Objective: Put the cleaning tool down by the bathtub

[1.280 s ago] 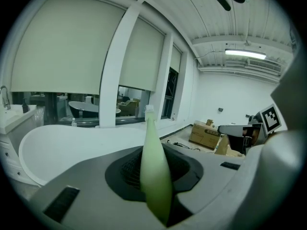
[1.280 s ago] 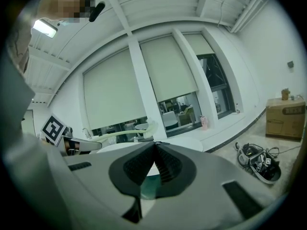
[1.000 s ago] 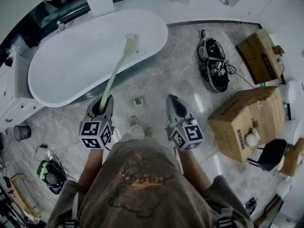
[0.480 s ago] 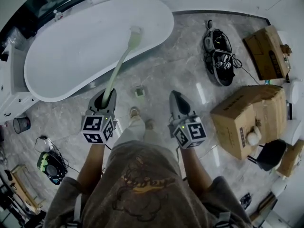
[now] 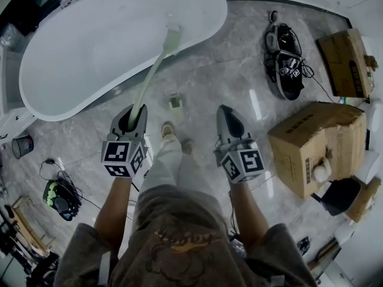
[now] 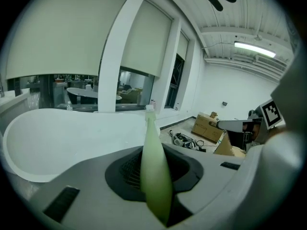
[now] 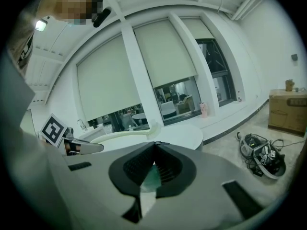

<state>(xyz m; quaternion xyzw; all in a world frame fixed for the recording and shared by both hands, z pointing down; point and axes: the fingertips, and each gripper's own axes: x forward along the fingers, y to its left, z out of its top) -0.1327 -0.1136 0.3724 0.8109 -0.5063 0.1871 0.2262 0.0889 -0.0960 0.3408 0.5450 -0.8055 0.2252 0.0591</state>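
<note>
A long pale-green cleaning brush (image 5: 151, 76) is clamped by its handle in my left gripper (image 5: 133, 116), which is shut on it. The handle slants up and away, and its head (image 5: 172, 40) hangs over the near rim of the white bathtub (image 5: 90, 46). In the left gripper view the handle (image 6: 154, 166) stands between the jaws, with the bathtub (image 6: 57, 133) behind it. My right gripper (image 5: 230, 123) hovers over the floor to the right, shut, its tips touching. From the right gripper (image 7: 154, 143) view I see the brush (image 7: 129, 134) and the bathtub (image 7: 177, 135).
A small green thing (image 5: 174, 101) lies on the marble floor beside the tub, near the person's foot (image 5: 167, 129). To the right are a spare gripper with cables (image 5: 287, 58) and two cardboard boxes (image 5: 311, 145) (image 5: 347, 52). A bin (image 5: 21, 145) stands at the left.
The tub and the things on the floor have slid upward in the head view as the person moved. The left gripper still clamps the brush, and the right stays shut.
</note>
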